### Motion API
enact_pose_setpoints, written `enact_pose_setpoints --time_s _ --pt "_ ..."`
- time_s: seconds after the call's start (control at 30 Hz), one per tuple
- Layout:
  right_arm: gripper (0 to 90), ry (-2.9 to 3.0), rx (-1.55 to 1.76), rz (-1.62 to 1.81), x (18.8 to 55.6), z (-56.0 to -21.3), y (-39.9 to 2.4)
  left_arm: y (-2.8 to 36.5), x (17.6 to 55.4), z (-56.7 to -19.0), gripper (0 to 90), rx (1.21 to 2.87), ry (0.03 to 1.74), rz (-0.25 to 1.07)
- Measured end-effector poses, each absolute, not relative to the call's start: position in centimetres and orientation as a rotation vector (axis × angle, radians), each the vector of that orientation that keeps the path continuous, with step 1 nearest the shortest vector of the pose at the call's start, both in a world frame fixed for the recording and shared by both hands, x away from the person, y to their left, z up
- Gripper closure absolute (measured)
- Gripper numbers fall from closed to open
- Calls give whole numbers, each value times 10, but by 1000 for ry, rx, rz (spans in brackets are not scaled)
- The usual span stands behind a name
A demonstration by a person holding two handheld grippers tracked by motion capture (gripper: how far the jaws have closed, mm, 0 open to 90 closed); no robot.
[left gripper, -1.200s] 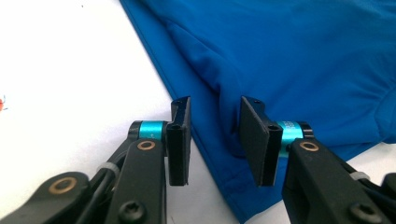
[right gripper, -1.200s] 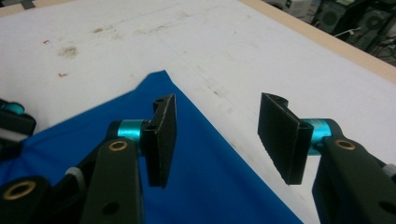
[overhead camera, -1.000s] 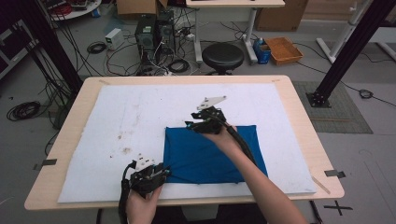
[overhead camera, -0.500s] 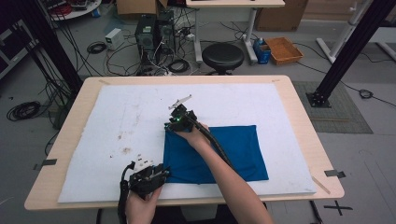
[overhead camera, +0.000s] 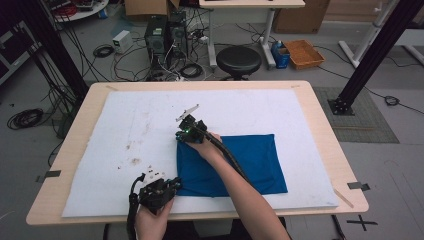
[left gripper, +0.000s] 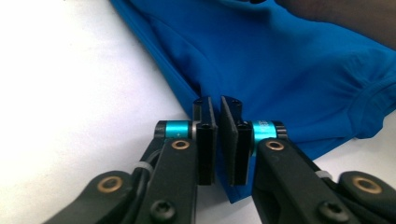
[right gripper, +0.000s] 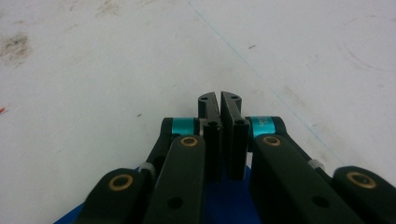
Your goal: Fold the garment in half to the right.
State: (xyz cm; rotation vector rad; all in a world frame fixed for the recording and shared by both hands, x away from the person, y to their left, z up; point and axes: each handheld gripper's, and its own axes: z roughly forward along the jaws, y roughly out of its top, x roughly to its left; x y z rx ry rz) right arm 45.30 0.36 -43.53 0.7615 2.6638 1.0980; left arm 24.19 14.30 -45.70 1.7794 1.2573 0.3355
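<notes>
A blue cloth [overhead camera: 250, 160] lies flat on the white mat [overhead camera: 125, 125], right of the middle. My left gripper [overhead camera: 177, 183] sits at the cloth's near left corner. In the left gripper view its jaws [left gripper: 218, 100] have just closed and stand shut on the cloth's edge [left gripper: 280, 60]. My right gripper [overhead camera: 181, 136] is at the far left corner, with the forearm lying across the cloth. In the right gripper view its jaws [right gripper: 218, 95] have just closed too. Blue cloth [right gripper: 219, 200] shows between their rear parts, while the tips reach out over bare mat.
The mat covers most of the wooden table [overhead camera: 325, 150] and has brown stains [overhead camera: 132, 152] left of the cloth. Behind the table on the floor stand a black stool [overhead camera: 239, 60], computer cases [overhead camera: 156, 32], cables and an orange box [overhead camera: 304, 52]. Black frame posts [overhead camera: 372, 50] flank the table.
My right hand has moved left along the cloth's far edge to its far left corner and sunk onto it. The left hand has stayed at the near left corner.
</notes>
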Motion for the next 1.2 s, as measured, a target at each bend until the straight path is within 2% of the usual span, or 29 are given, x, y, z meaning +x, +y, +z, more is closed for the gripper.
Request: enact_pose_setpoints --time_s 0.2,0.33,0.5,0.7,0.93,1.2 --pt "881 2633 738 1187 450 -415 -12 141 239 -451 870 1747 1239 341" --pt "880 2601 742 1273 449 -397 -34 134 234 -436 870 1743 1170 391" --pt "874 2601 703 1334 447 -374 -73 104 233 -414 870 1764 1046 386" --pt "875 2580 706 1322 448 -353 -132 57 246 -404 871 1771 946 307" --pt "876 2544 786 1277 449 -351 -195 5 262 -408 871 1792 876 219" --pt "876 2573 862 1125 453 -363 -246 -50 274 -416 871 1827 844 140"
